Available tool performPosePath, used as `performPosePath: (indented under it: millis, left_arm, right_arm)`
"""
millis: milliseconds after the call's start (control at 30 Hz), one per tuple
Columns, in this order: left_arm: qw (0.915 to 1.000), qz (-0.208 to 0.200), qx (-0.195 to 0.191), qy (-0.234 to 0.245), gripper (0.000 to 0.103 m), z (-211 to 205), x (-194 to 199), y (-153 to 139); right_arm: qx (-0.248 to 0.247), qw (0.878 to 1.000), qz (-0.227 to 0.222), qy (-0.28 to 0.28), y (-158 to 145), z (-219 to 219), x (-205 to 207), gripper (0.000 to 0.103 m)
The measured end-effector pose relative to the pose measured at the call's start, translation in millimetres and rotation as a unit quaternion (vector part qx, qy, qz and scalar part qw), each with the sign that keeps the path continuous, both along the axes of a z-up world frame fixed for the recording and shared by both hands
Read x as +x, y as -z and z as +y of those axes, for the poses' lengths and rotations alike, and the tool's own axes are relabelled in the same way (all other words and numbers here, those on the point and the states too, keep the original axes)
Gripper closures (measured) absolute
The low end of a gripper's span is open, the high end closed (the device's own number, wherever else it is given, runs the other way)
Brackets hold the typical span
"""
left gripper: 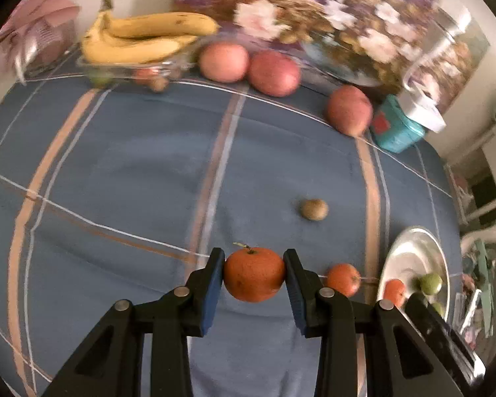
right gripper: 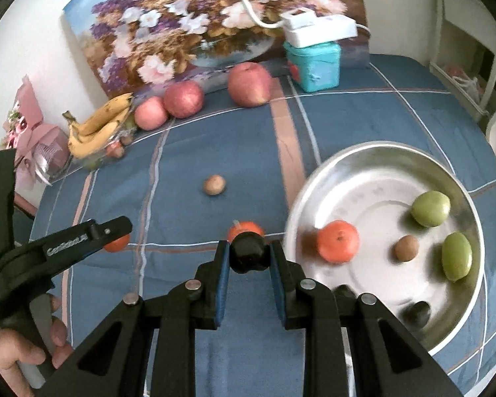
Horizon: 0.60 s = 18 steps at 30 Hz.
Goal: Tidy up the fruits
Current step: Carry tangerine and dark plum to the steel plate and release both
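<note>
Left gripper (left gripper: 253, 274): clenched on an orange mandarin (left gripper: 254, 274), pads touching both its sides.
Lettering on left gripper's finger: white, too blurred to read.
Right gripper (right gripper: 249, 258): clenched on a dark plum (right gripper: 248, 254), just beside the steel bowl (right gripper: 373, 155).

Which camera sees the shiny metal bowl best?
The right wrist view. There the metal bowl shows nearly whole, with the fruit inside it plain to see. The left wrist view catches only a squashed sliver of it at the right edge, partly behind a black tool.
</note>
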State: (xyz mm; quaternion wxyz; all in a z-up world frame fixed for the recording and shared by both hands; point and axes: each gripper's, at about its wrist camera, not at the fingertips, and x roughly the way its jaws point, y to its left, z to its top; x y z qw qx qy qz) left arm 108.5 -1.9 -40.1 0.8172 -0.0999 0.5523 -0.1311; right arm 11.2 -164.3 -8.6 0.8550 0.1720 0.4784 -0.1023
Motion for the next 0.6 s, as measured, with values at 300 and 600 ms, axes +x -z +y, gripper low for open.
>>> performPosePath:
  millis: [300,600]
  left_arm:
    - [0.9928,-0.007,-0.019,0.118,0.064,-86.2,-31.1,-13.7]
    - [0.9816,0.008,-0.006,0.191,0.064,-143.4,-60.6,0.1]
  right_arm:
    - [-0.004,0.994,0.022,0.11,1.9,-89.9,-25.0,0.078]
    - [0.017,0.988,0.035,0.149,12.1,-123.1,-42.0,0.077]
